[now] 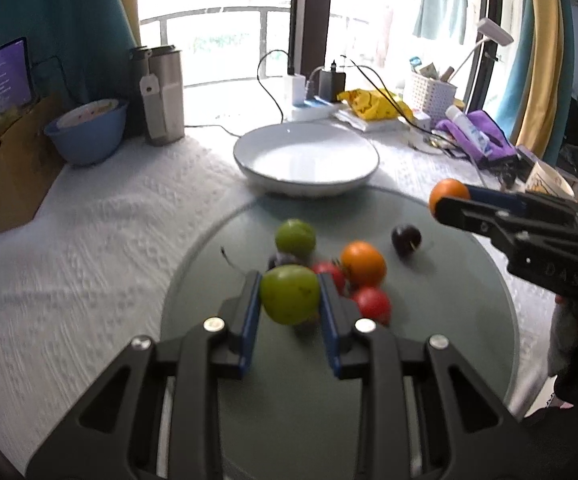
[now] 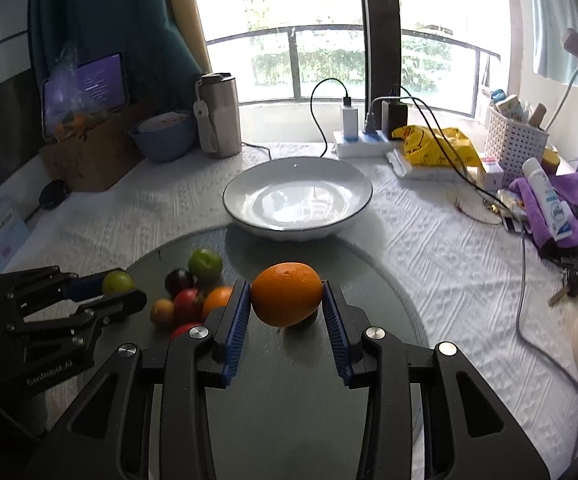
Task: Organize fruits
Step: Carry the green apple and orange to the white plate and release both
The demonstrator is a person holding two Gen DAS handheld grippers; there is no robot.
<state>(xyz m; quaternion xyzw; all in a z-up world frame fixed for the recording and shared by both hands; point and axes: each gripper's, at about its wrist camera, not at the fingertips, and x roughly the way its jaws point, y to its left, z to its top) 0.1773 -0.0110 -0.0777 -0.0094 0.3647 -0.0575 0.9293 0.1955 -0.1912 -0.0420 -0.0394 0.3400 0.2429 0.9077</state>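
Note:
My left gripper (image 1: 289,300) is shut on a green fruit (image 1: 289,294), held just above the grey glass disc (image 1: 429,340); both also show in the right wrist view, gripper (image 2: 123,292) and fruit (image 2: 117,282). My right gripper (image 2: 287,300) is shut on an orange (image 2: 287,294), also seen in the left wrist view (image 1: 447,196). On the disc lie another green fruit (image 1: 295,236), an orange fruit (image 1: 363,262), red fruits (image 1: 373,304), and a dark plum (image 1: 405,239). An empty white bowl (image 1: 307,158) stands beyond the disc (image 2: 297,198).
A steel tumbler (image 1: 163,96), a blue bowl (image 1: 87,130) and a cardboard box (image 1: 5,168) stand at the back left. A power strip with chargers (image 2: 363,136), a yellow bag (image 2: 435,144), a white basket (image 2: 515,142), a purple cloth (image 2: 561,208) and cables lie at the right.

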